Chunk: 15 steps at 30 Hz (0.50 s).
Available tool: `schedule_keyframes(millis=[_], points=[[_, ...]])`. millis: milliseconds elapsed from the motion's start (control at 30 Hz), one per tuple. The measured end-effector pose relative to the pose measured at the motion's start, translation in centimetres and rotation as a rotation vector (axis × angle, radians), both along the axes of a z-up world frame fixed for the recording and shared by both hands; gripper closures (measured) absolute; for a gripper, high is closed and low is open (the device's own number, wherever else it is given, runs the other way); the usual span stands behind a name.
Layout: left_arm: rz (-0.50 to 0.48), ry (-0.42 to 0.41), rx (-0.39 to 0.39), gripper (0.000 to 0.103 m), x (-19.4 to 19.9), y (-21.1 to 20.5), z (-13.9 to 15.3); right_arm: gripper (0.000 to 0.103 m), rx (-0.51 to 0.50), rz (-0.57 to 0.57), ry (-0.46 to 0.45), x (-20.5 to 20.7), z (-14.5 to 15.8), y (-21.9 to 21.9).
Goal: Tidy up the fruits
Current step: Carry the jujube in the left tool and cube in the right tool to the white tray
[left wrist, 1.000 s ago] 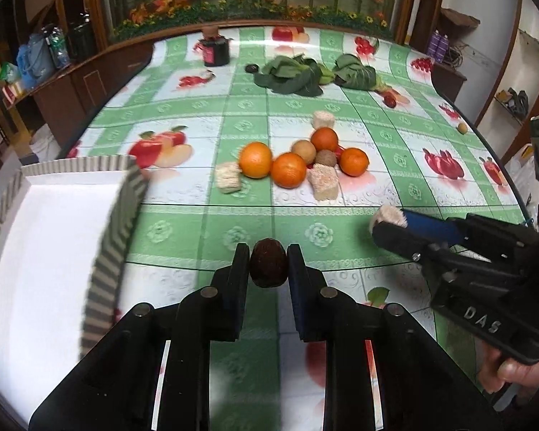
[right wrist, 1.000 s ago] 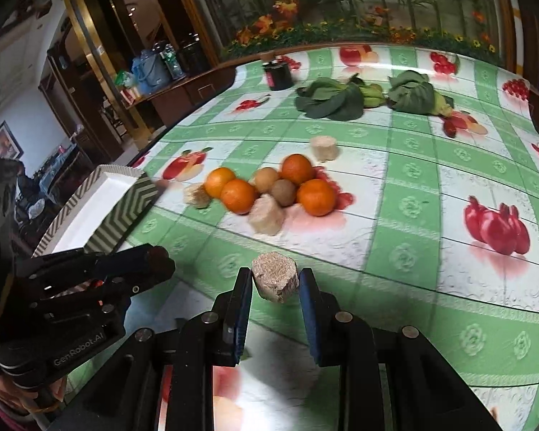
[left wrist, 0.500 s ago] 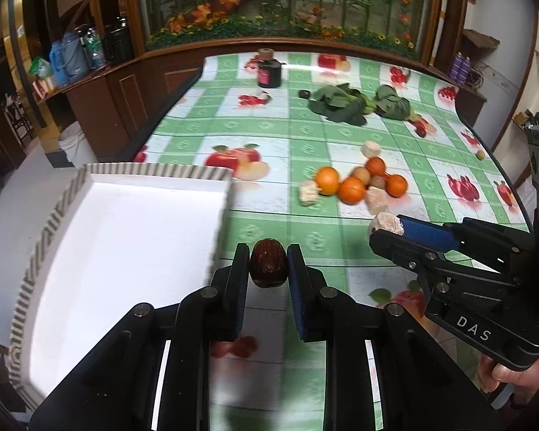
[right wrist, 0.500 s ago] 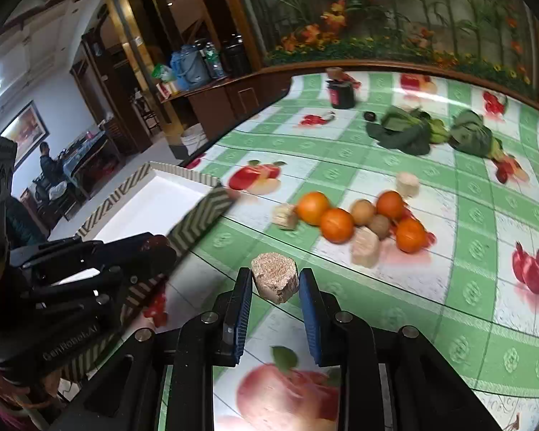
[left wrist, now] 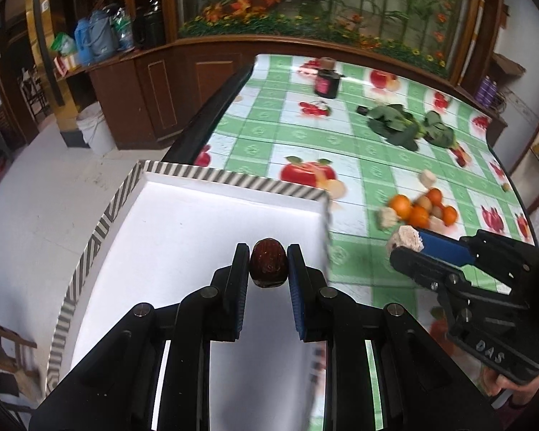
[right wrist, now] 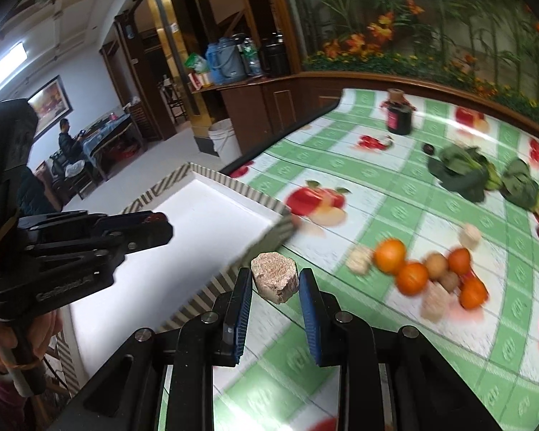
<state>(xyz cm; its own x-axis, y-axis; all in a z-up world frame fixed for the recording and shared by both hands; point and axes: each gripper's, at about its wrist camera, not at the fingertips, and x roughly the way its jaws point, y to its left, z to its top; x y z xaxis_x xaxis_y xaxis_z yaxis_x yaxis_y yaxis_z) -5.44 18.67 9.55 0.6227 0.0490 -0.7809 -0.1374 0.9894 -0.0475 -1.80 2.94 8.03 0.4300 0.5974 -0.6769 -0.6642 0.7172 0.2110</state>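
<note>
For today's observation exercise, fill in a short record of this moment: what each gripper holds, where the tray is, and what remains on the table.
left gripper: shut on dark red-brown fruit, above the tray
right gripper: shut on tan block, beside the tray's corner
tray: white, striped rim, nothing lying in it
table: oranges, brown fruits, tan blocks clustered; leafy greens and dark jar farther back

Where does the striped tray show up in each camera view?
Left wrist: striped tray fills left and centre, under the left tongs and their dark fruit.
Right wrist: tray left of centre, beside the tan block.
Shared landmark: dark jar.
</note>
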Motion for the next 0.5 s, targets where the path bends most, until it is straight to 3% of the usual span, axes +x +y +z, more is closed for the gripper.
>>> schedule_keyframes(millis=[167, 500], points=[[0.028, 0.043, -0.047, 0.082, 2.2, 2.6, -2.0, 0.077, -0.023, 0.067, 0.003, 1.5, -0.7, 4.3], [0.089, 0.101, -0.025, 0.082, 3.8, 5.5, -4.8, 0.077, -0.101, 0.151, 0.045, 4.5, -3.7, 10.3]])
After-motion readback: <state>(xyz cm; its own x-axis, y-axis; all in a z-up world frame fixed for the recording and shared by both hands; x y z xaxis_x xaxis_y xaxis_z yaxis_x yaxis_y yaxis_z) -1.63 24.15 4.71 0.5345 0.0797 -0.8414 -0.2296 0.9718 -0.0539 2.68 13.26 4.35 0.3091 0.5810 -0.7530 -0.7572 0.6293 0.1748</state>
